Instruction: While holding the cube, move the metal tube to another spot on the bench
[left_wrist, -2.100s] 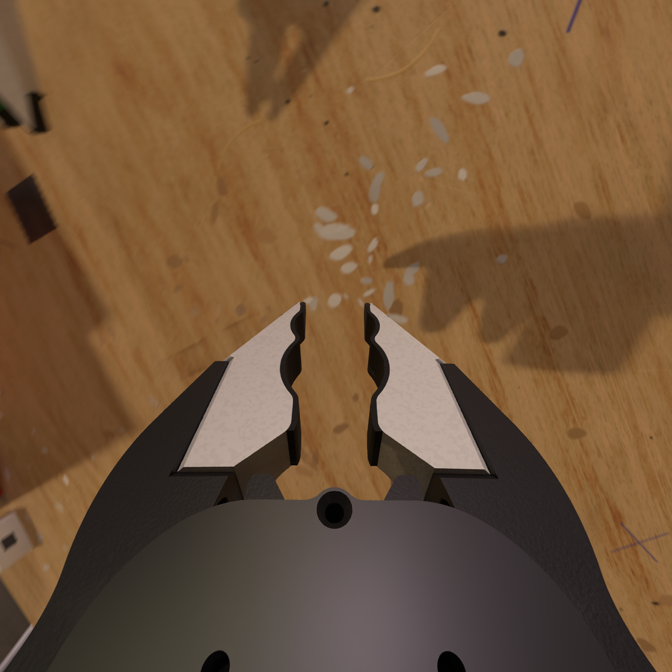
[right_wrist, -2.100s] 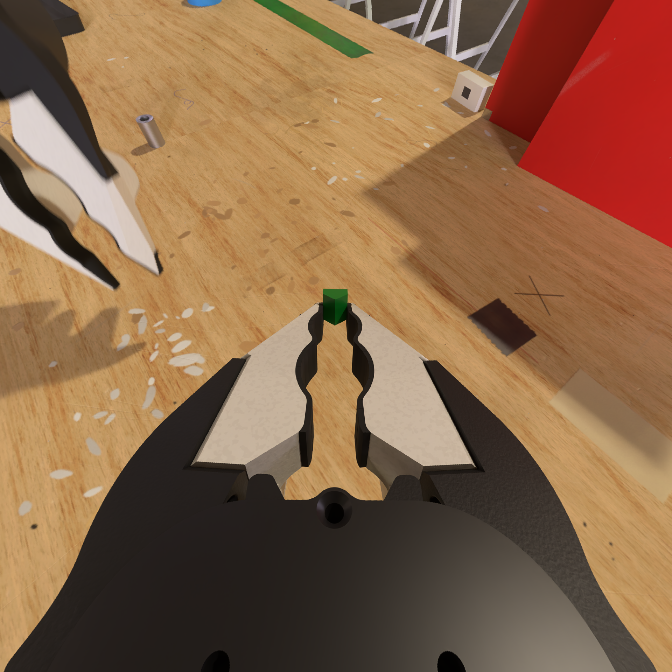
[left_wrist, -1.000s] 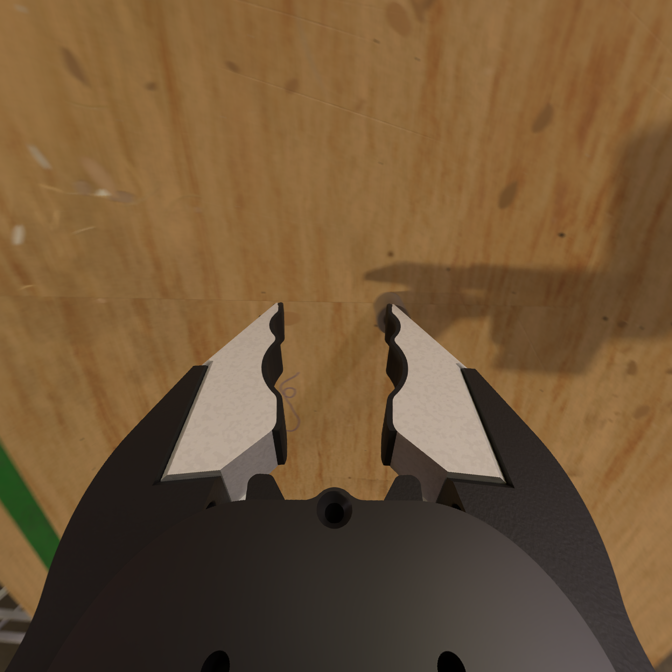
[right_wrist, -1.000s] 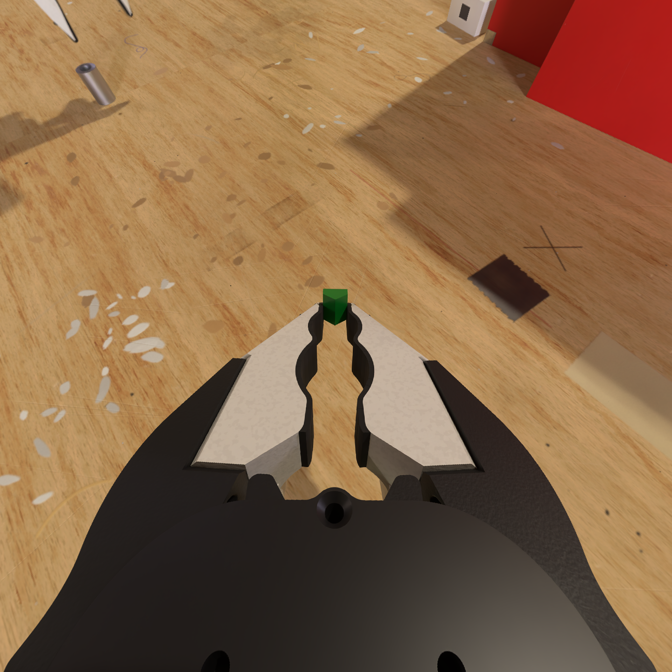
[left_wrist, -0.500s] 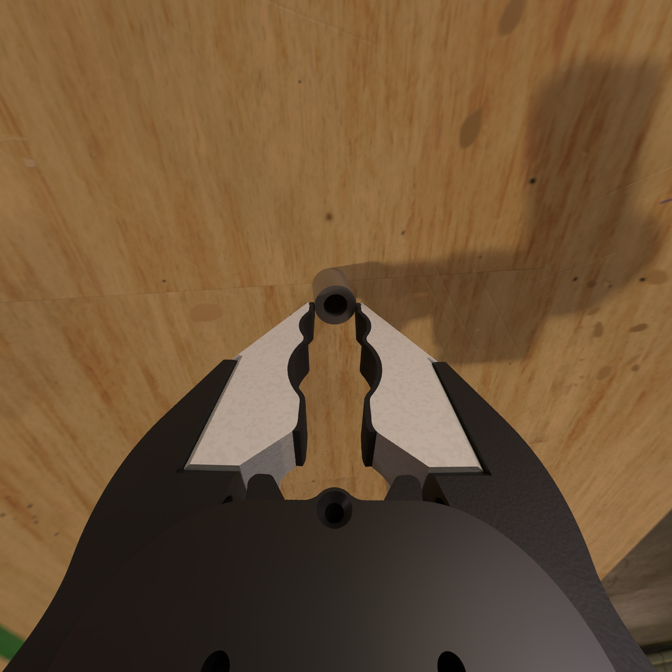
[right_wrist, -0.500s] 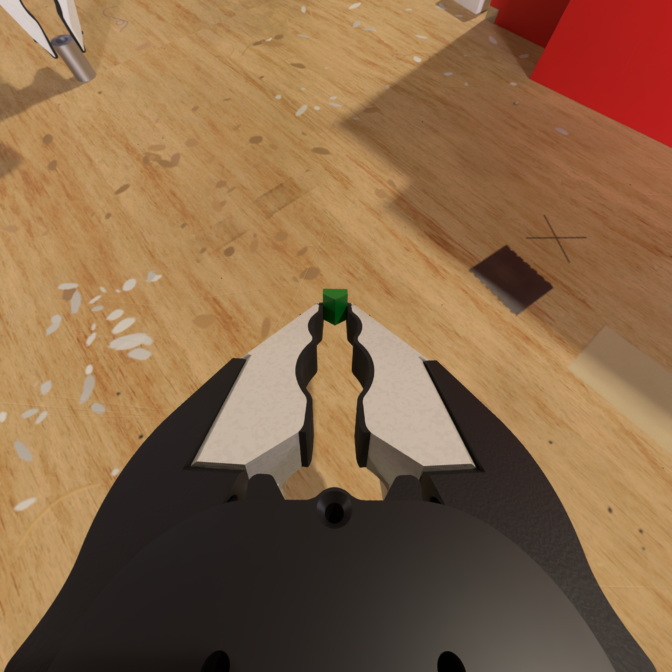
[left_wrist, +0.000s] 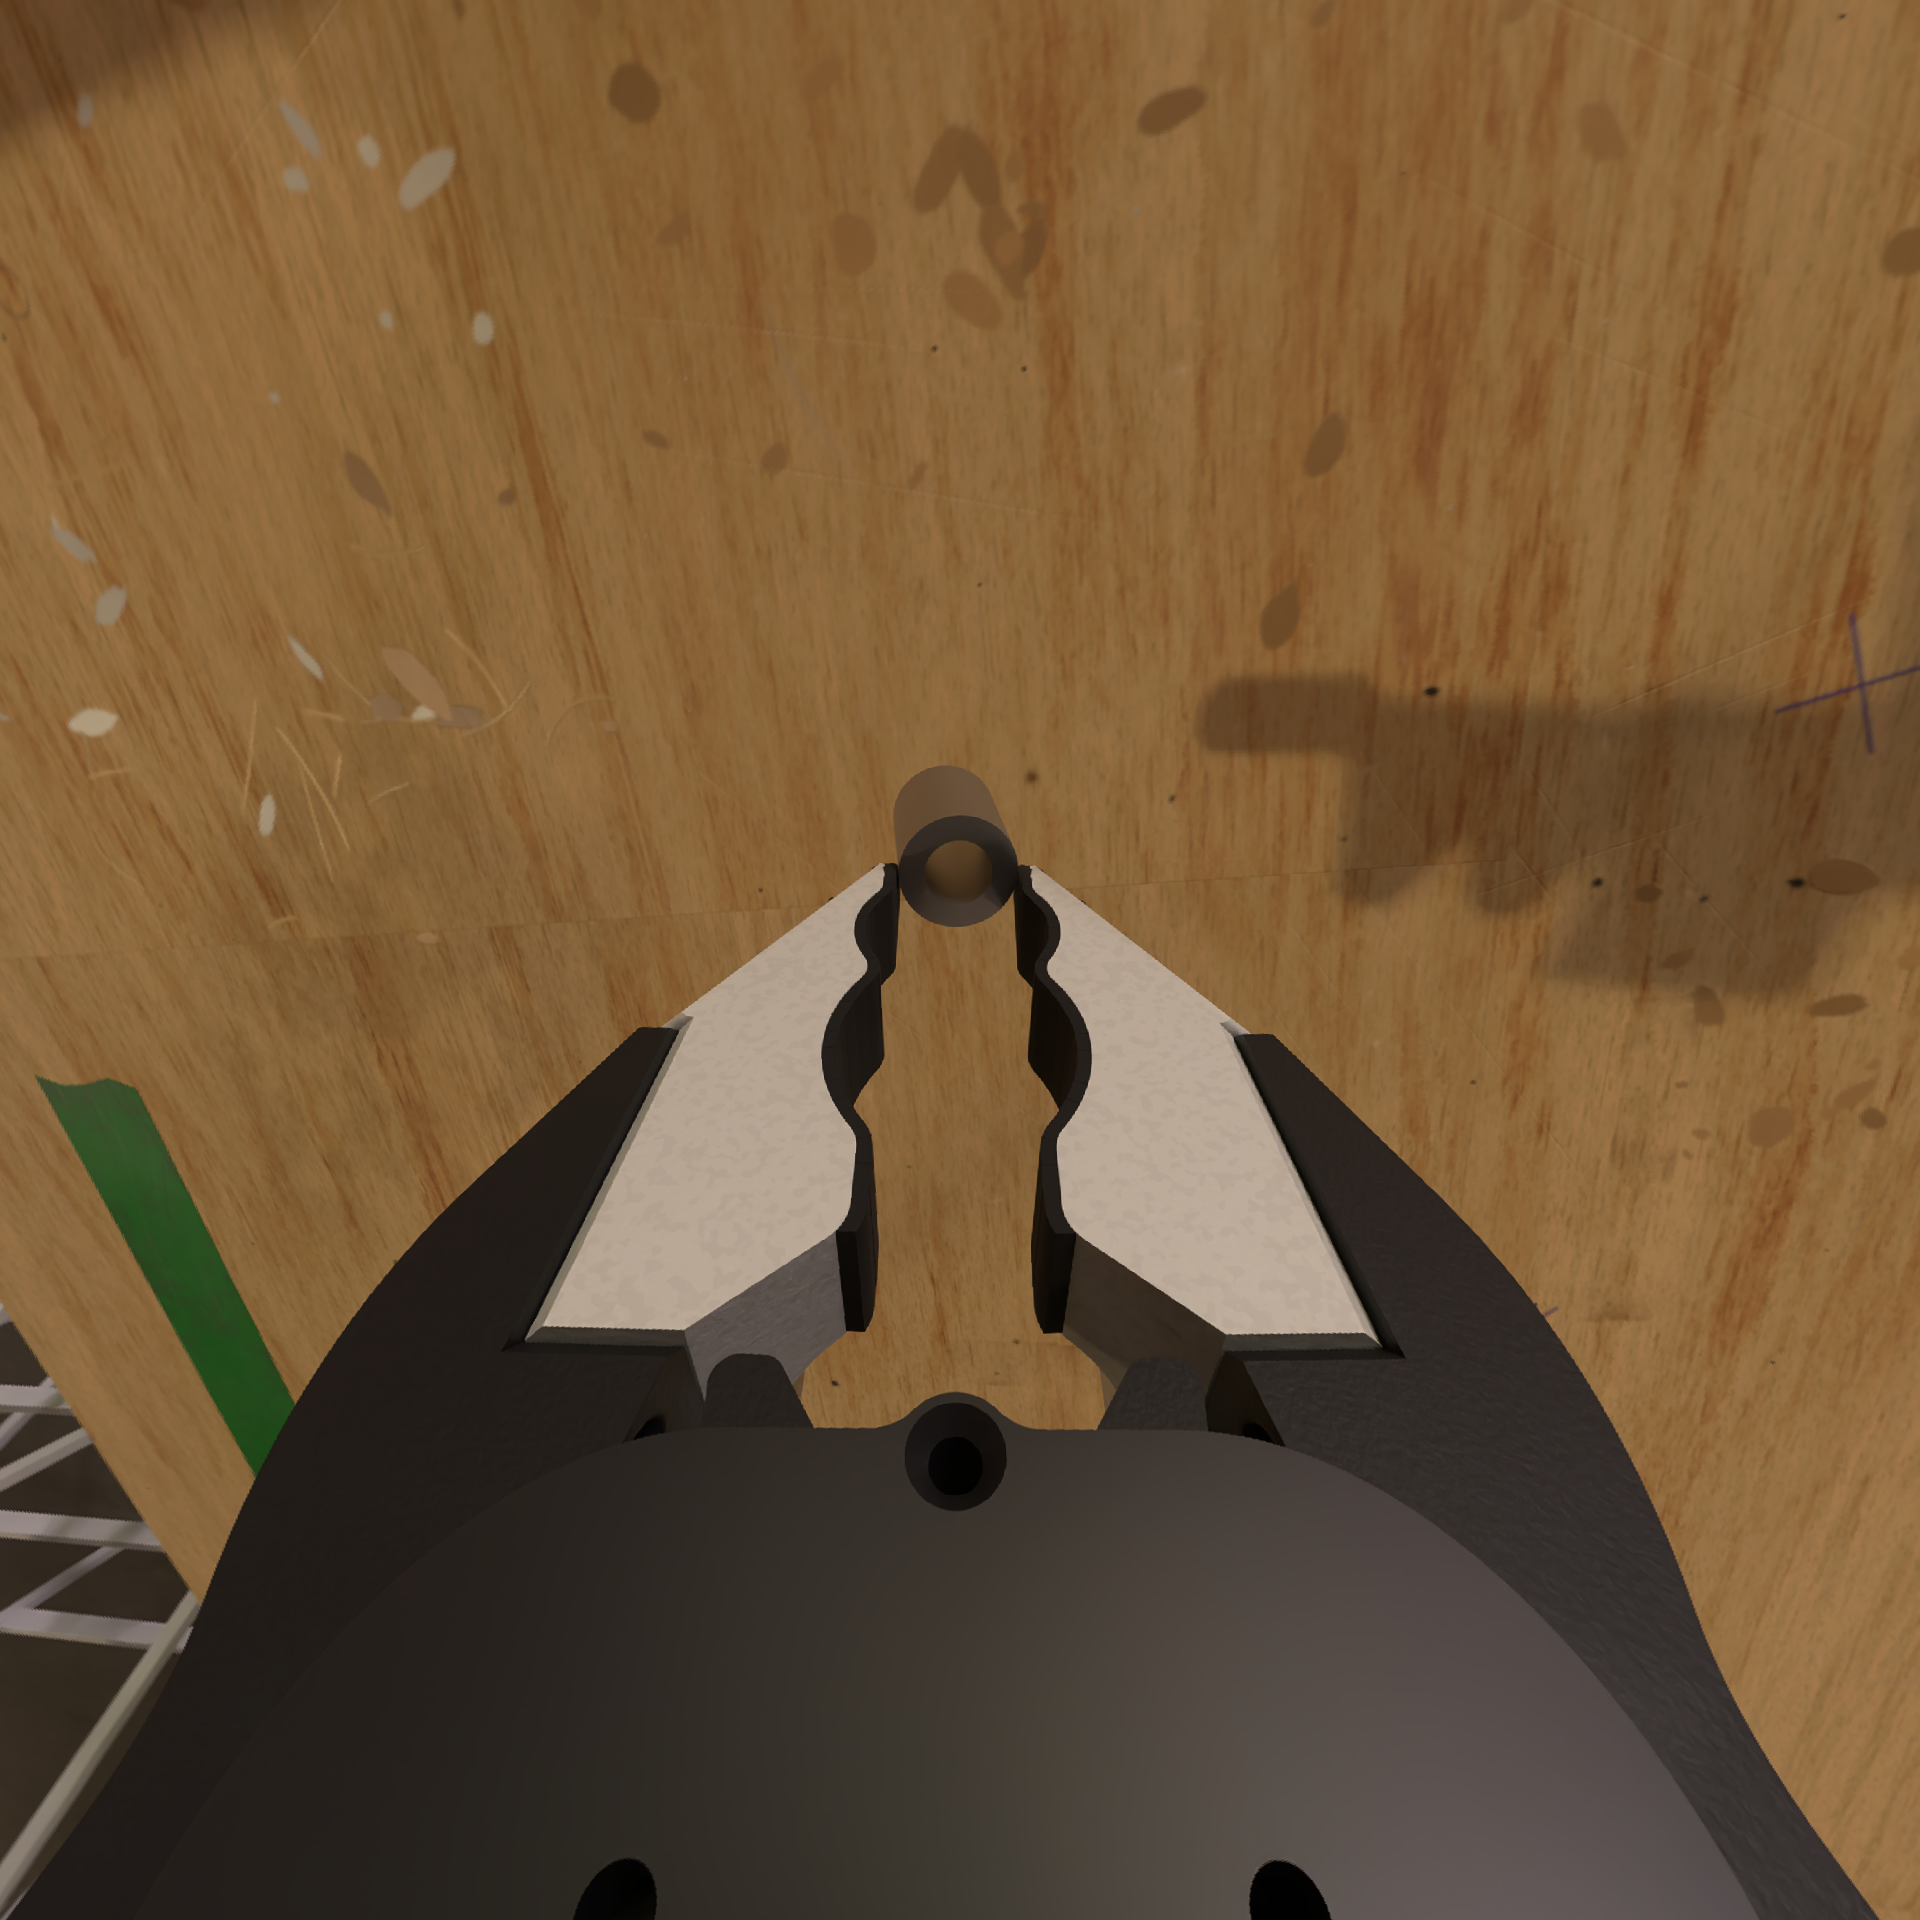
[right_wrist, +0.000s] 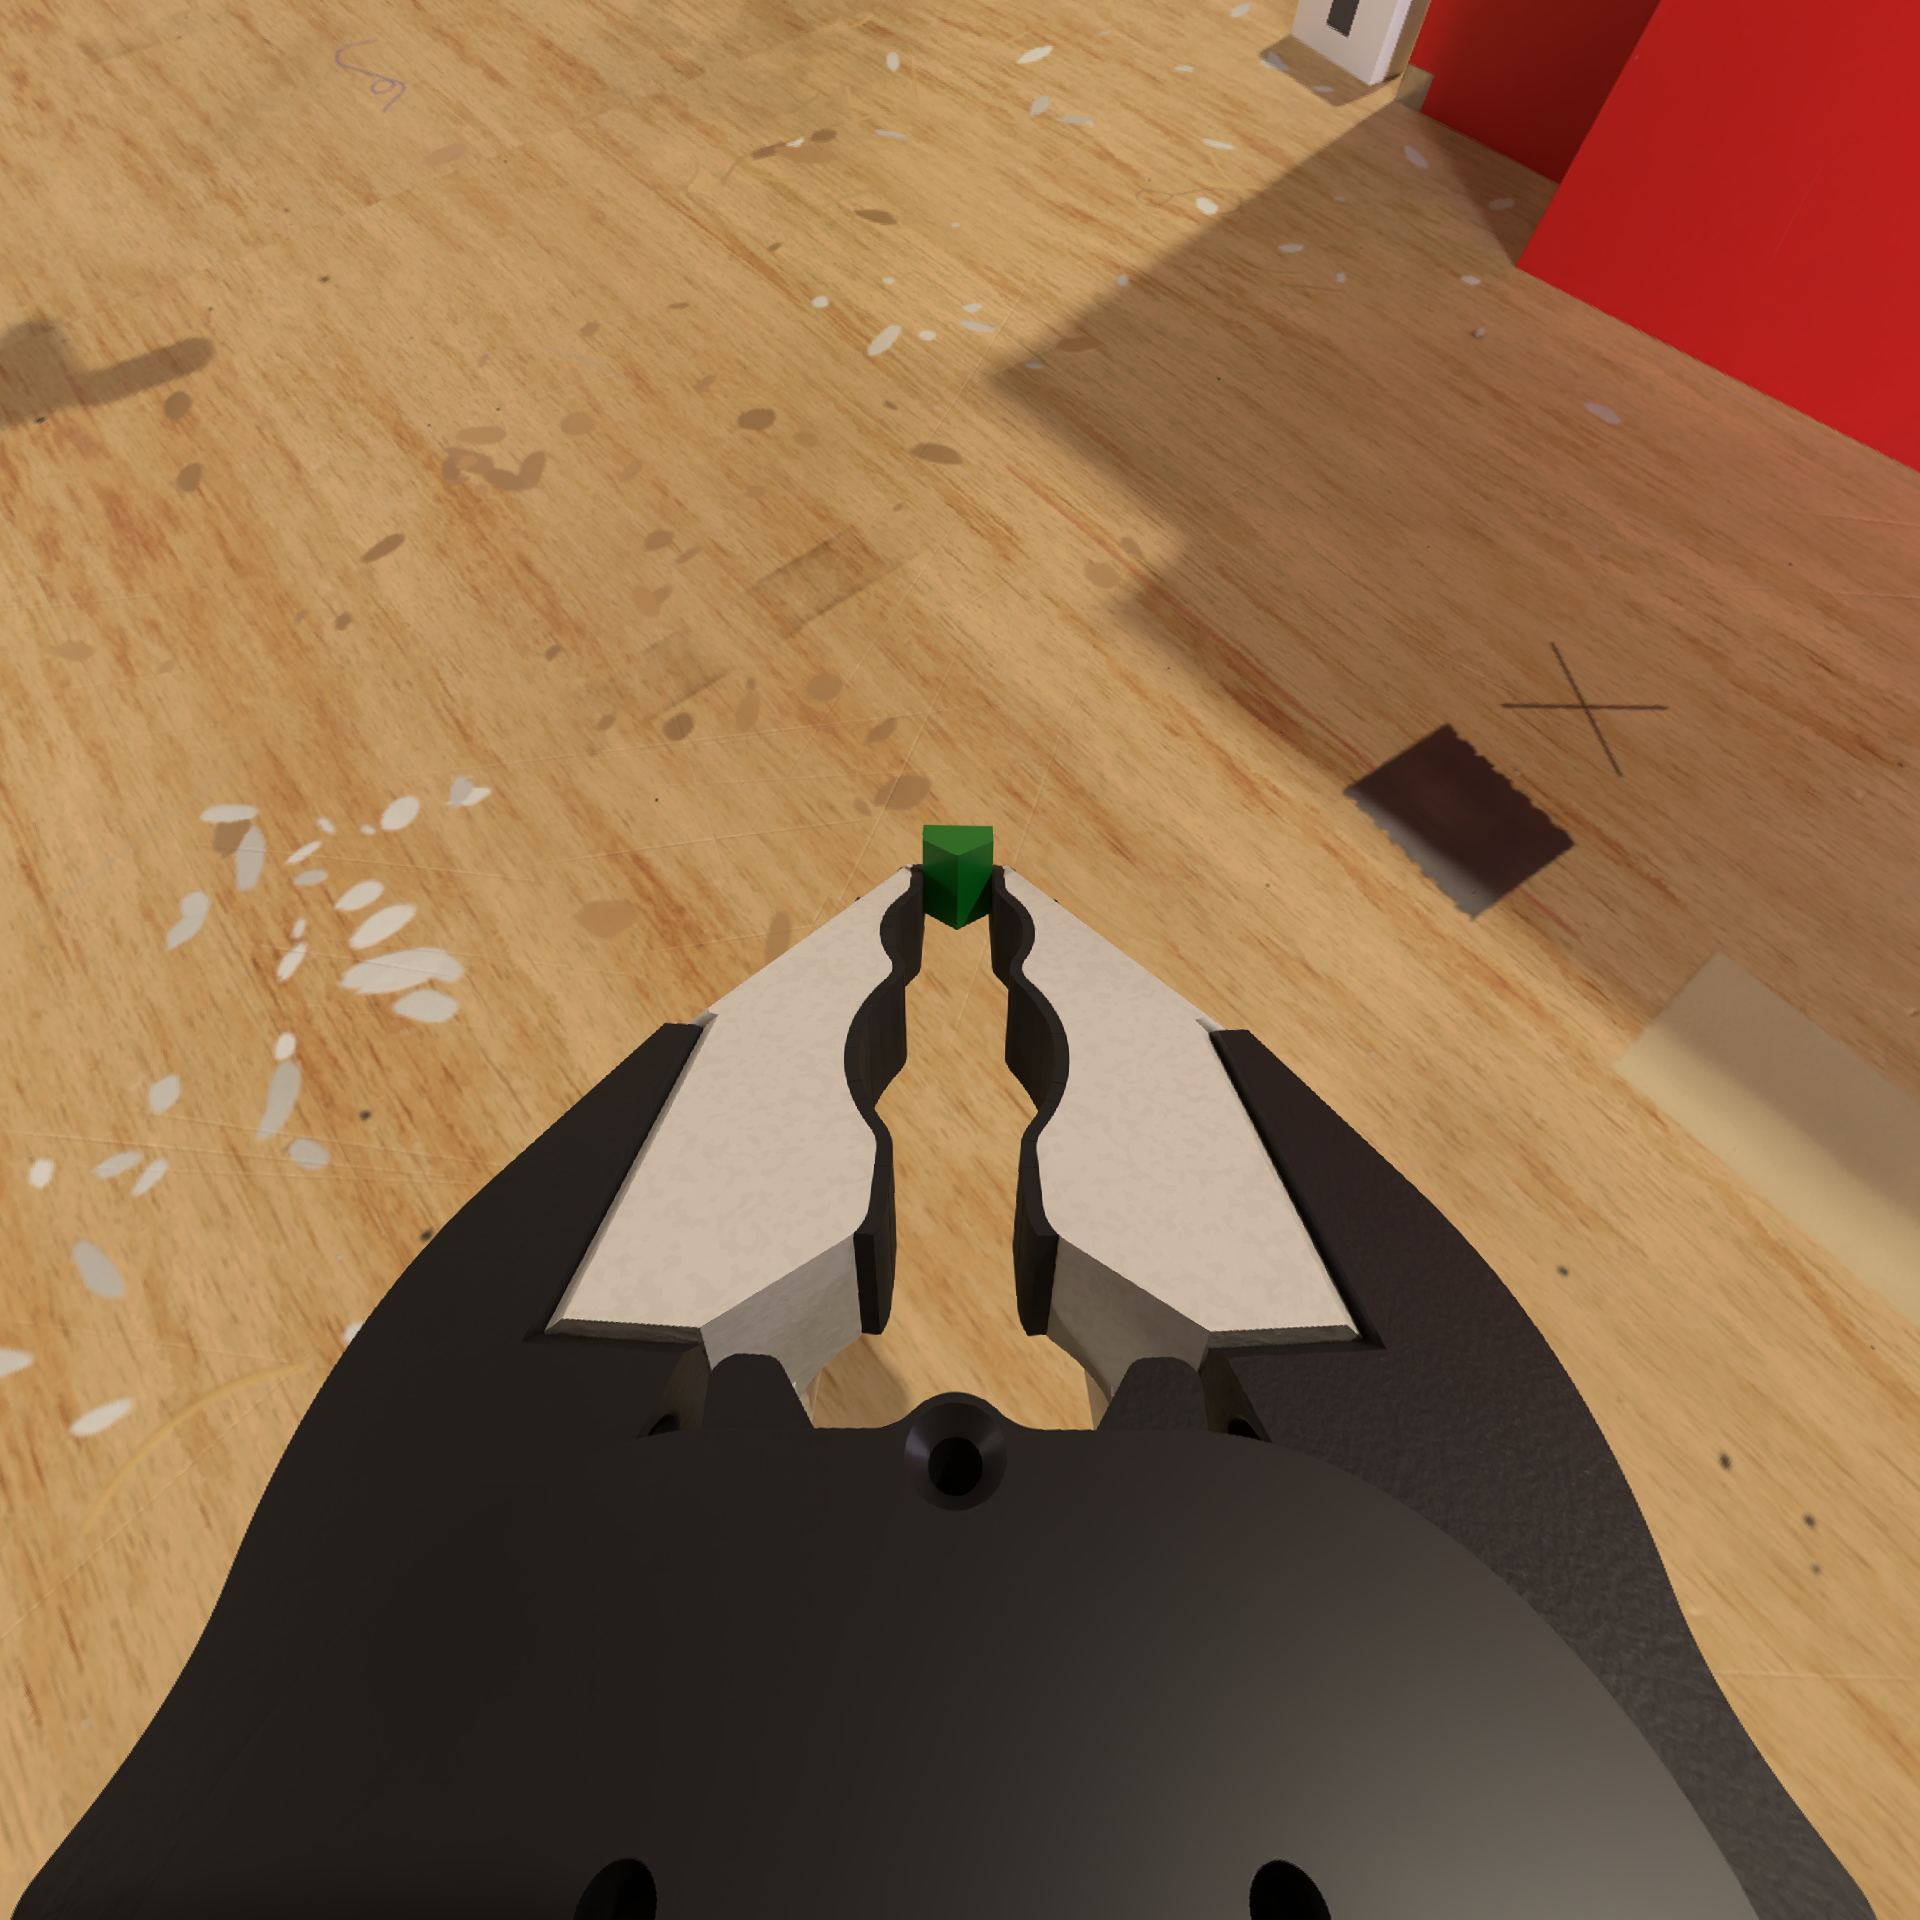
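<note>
Gripping: left claw (left_wrist: 956, 878) metal tube (left_wrist: 956, 871), right claw (right_wrist: 956, 883) cube (right_wrist: 957, 873).

We're over a workshop bench (right_wrist: 436, 312) here: worn plywood, stained and scratched, with pale shavings (right_wrist: 384, 935) scattered about, a pencilled cross (right_wrist: 1584, 709), a strip of green tape (left_wrist: 166, 1268), a scrap of dark sandpaper (right_wrist: 1460, 816), and a red cabinet (right_wrist: 1756, 197) alongside.

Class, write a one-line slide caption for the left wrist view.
Left gripper shut on the metal tube, seen end-on, above the wooden bench.
</note>
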